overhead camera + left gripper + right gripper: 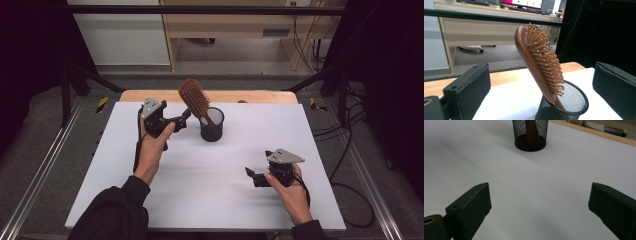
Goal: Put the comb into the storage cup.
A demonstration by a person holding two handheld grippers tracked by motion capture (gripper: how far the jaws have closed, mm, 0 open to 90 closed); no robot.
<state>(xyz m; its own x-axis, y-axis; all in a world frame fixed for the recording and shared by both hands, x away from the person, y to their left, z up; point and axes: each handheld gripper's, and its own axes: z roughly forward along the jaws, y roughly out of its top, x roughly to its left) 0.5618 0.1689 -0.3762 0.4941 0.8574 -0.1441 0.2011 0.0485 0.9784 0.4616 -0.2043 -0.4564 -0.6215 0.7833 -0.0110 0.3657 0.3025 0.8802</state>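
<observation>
Writing that can be read is nowhere on the brush, the cup or the grippers; the screen on the far desk in the left gripper view is too blurred to read.

The brush [194,98] is a reddish-brown wooden paddle with a smooth rounded back and rows of wooden pins with small knobbed tips. It stands handle-down in the cup [212,124], a black wire-mesh cylinder with a solid rim, and leans up and away toward the left gripper's side, its head well above the rim. Through the mesh in the right gripper view the handle [532,132] shows reaching the cup's floor. The cup sits on the white table [210,200], toward the far edge, near the middle.

The left gripper [184,117] is held up just beside the brush head, jaws spread wide. In its own view the brush stands between the two pads [469,87] with clear space on either side, touching neither; nothing is gripped.

The right gripper [251,175] rests low near the table's front right, well apart from the cup, jaws wide open and holding nothing.
</observation>
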